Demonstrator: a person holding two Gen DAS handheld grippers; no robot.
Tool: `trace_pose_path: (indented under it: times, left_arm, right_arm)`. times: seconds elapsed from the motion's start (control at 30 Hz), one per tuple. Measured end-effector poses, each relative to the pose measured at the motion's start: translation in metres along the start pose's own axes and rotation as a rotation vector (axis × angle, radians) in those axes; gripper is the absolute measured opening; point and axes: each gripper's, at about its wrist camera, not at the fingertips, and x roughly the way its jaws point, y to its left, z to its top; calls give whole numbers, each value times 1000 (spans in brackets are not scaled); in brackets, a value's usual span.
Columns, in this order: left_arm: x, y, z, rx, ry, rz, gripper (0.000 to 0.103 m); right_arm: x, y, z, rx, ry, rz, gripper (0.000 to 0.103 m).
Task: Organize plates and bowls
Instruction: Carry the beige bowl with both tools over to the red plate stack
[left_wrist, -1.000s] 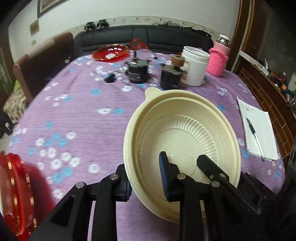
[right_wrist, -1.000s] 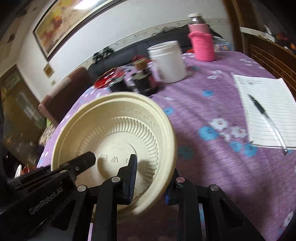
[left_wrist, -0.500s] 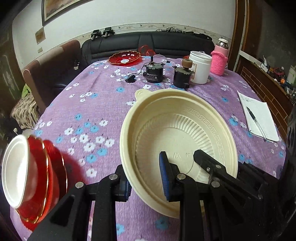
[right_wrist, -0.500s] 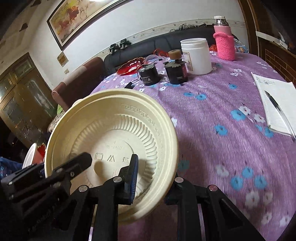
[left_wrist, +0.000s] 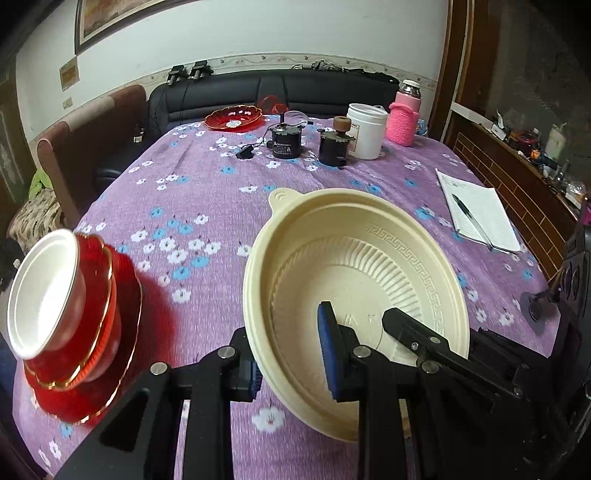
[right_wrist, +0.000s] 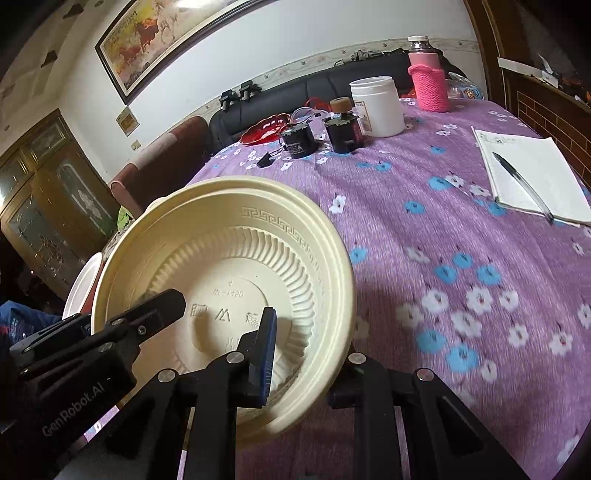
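The cream bowl sat low centre, clamped by both the left hand-held gripper and the right hand-held gripper, each outer finger hidden behind its rim. Lower left, red dishes blurred; beyond, the tabletop.

Cream bowl: matt ribbed plastic; red dishes: glossy, gilt-edged; tablecloth: purple woven cloth; notepad: paper; flask sleeve: pink knit; jar: smooth white plastic.

Notebook with pen; white jar; possibly motors.
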Motion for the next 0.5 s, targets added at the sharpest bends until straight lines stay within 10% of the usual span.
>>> trace_pose_path:
  times: [0.5]
  left_arm:
    - [-47,24,-30,-15,-44,46,25]
  right_arm:
    - [-31,43,-25,-71,-31,25,23]
